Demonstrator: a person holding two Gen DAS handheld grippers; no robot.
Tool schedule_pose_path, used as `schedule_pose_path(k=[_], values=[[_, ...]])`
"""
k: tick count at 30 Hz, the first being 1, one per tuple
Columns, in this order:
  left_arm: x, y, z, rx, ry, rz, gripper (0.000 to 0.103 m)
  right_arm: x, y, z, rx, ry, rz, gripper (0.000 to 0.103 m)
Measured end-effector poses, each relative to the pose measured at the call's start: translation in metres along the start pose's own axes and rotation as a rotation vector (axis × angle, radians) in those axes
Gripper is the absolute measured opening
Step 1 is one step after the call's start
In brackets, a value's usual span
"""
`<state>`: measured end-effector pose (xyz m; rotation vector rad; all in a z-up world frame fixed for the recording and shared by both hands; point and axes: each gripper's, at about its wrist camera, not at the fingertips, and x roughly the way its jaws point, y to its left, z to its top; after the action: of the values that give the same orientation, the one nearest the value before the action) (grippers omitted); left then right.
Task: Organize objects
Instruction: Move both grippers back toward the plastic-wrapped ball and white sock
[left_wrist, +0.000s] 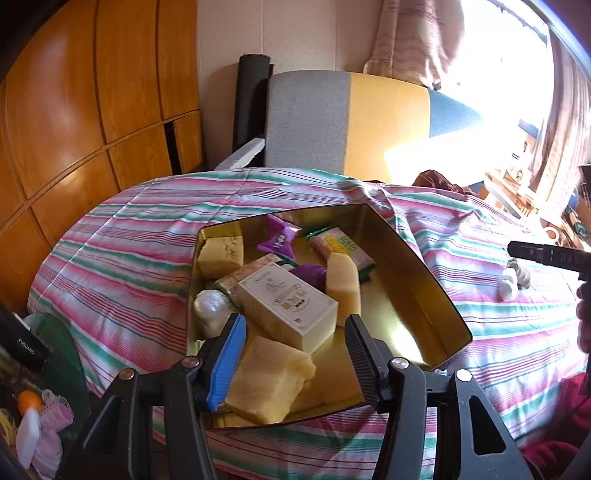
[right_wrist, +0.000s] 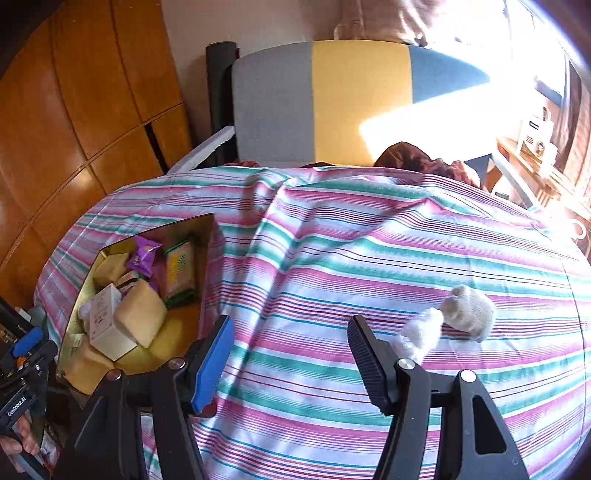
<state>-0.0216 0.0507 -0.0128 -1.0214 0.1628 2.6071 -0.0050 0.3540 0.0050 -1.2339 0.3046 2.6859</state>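
tin: I'm looking at a gold-lined metal tin (left_wrist: 417, 291) sitting on the striped bedspread (left_wrist: 147, 236); it's serving as the collection bin, already mostly loaded.
contents: I'm seeing yellow sponge blocks (left_wrist: 269, 380), a cream carton (left_wrist: 291, 306) lying across the middle, a purple wrapper (left_wrist: 279, 238), a green-edged snack packet (left_wrist: 341, 245) and a white wad (left_wrist: 210, 310) by the near-left wall.
left gripper: I'm hovering the left gripper (left_wrist: 295, 354) over the tin's near end, pitched down. Jaws are standing apart; the sponge and carton between them are lying in the tin, pads not pressing on anything. Empty, I'd say.
right gripper: I'm pointing the right gripper (right_wrist: 291, 358) at bare bedspread. Jaws are apart with only fabric between them.
remaining item: a pair of small off-white socks (right_wrist: 454, 317), fluffy-looking, is lying loose on the bedspread, just beyond the right-hand finger and well apart from the tin. Also showing at the right edge of the left view.
step, my read: I'm lining the right gripper up on the socks while the left is waiting at the tin.
risk: I'm expecting the soft fabric to bunch; a low pinch could be snagging the bedspread too.
clutter: bits are sitting on a side stand (left_wrist: 40, 402) at the bed's left; I'm treating them as outside the job.
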Motion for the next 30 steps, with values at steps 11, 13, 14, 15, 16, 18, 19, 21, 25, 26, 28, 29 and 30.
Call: schedule_pose_path(k=[11,13,14,15,16,18,19,21,25,26,28,29,30], values=[[0.006,-0.048,0.003,0.105,0.027,-0.047,0.058,-0.013,-0.132,-0.009,0.196,-0.050,-0.230,0.068],[0.007,-0.058,0.005,0.129,0.029,-0.059,0.058,-0.012,-0.156,-0.015,0.247,-0.056,-0.275,0.068],[0.007,-0.064,0.005,0.142,0.031,-0.066,0.058,-0.011,-0.169,-0.020,0.281,-0.059,-0.289,0.068],[0.007,-0.069,0.006,0.156,0.033,-0.074,0.058,-0.011,-0.181,-0.026,0.322,-0.063,-0.302,0.068],[0.009,-0.076,0.007,0.170,0.036,-0.081,0.058,-0.011,-0.194,-0.034,0.373,-0.069,-0.312,0.068],[0.011,-0.092,0.008,0.197,0.045,-0.102,0.059,-0.008,-0.218,-0.047,0.486,-0.049,-0.322,0.068],[0.013,-0.100,0.008,0.210,0.051,-0.114,0.059,-0.007,-0.228,-0.051,0.539,-0.028,-0.326,0.068],[0.018,-0.118,0.009,0.240,0.062,-0.141,0.059,-0.013,-0.242,-0.055,0.608,-0.047,-0.329,0.068],[0.028,-0.158,0.012,0.300,0.086,-0.206,0.059,-0.021,-0.257,-0.063,0.701,-0.062,-0.292,0.068],[0.031,-0.170,0.013,0.319,0.091,-0.224,0.059,-0.022,-0.257,-0.063,0.708,-0.064,-0.289,0.068],[0.038,-0.192,0.015,0.356,0.100,-0.257,0.059,-0.024,-0.256,-0.063,0.710,-0.065,-0.288,0.068],[0.043,-0.203,0.016,0.374,0.105,-0.267,0.059,-0.024,-0.256,-0.063,0.710,-0.065,-0.281,0.068],[0.048,-0.214,0.017,0.392,0.111,-0.279,0.059,-0.023,-0.255,-0.063,0.709,-0.063,-0.275,0.068]])
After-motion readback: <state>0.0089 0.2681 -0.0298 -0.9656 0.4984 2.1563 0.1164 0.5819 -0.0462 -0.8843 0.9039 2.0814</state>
